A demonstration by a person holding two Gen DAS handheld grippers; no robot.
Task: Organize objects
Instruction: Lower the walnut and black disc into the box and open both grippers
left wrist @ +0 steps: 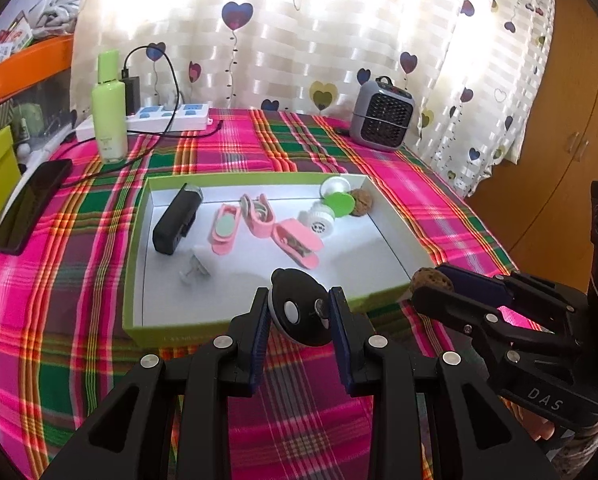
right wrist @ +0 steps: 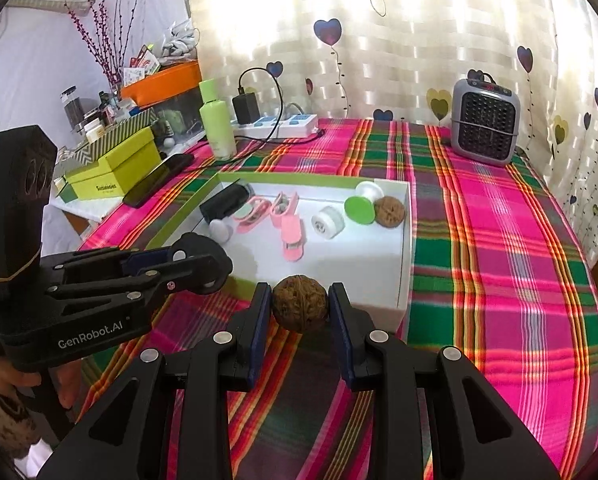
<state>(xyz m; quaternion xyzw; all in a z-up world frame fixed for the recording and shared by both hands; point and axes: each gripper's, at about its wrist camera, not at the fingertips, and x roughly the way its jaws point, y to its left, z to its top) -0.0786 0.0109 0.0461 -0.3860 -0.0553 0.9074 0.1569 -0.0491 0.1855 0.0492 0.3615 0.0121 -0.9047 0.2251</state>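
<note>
Our left claw (left wrist: 299, 314) was clamped on a black disc-shaped gadget (left wrist: 299, 312), its blue pads (left wrist: 259, 344) pressing the thing from either side. It pointed forward and downward, with the gadget held in the air over the near wall of the green box (left wrist: 139, 264). Our right claw (right wrist: 299, 306) was clamped on a brown walnut (right wrist: 299, 303), gripped at its two sides, and it too slanted downward, held off the plaid cloth (right wrist: 499, 260) just short of the box's near right corner. Seen from the left wrist, the right claw reached in from the right with the walnut at its tip, beside that same corner. At the lower left of the right wrist view, our hand (right wrist: 15, 380) showed under the left claw's body.

Inside the box, on its white floor, lay a black rectangular device (left wrist: 177, 224) near the left wall, three pink clips (left wrist: 259, 222) in the middle, a small grey clip (left wrist: 195, 270) nearer the front, a white round part (left wrist: 319, 220) and a white spool with a green cap (left wrist: 337, 200) toward the far right, and a second walnut (left wrist: 361, 200) in the far right corner.

Beyond the box, a pale green bottle (left wrist: 109, 120) and a white power strip (left wrist: 171, 118) stood behind its far left corner, a grey heater (left wrist: 383, 116) behind its far right corner, and a black phone (left wrist: 31, 208) lay left of it on the worktop.
</note>
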